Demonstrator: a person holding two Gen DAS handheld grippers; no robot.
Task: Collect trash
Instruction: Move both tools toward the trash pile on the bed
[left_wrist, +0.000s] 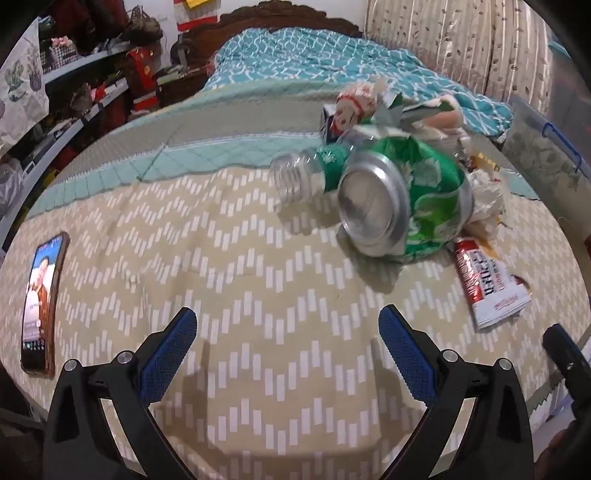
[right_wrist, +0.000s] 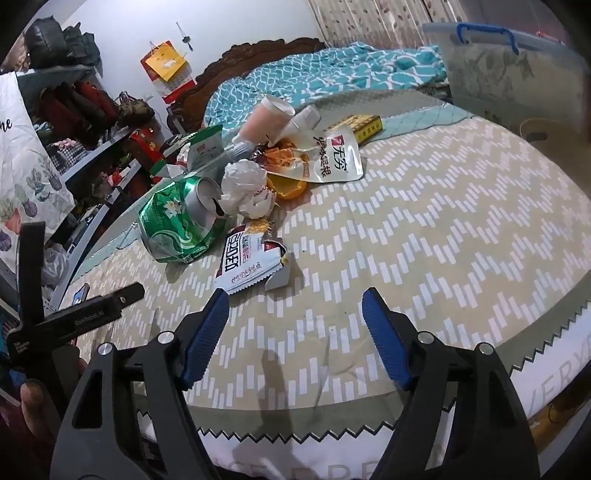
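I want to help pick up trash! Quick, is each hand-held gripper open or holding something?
Left hand-held gripper: open, holding nothing.
Right hand-held gripper: open, holding nothing.

Bed (right_wrist: 424, 206) with beige zigzag cover. Lying on it: crushed green can (right_wrist: 177, 221), crumpled tissue (right_wrist: 245, 186), torn snack wrapper (right_wrist: 245, 264), white pouch (right_wrist: 334, 158), yellow box (right_wrist: 364, 125), clear bottle (left_wrist: 295, 177), phone (left_wrist: 40, 306), teal quilt (right_wrist: 314, 81).

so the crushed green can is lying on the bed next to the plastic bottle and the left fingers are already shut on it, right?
Not quite. The crushed green can does lie beside the plastic bottle on the bed, but the left wrist view shows the left gripper open and empty, short of the can.
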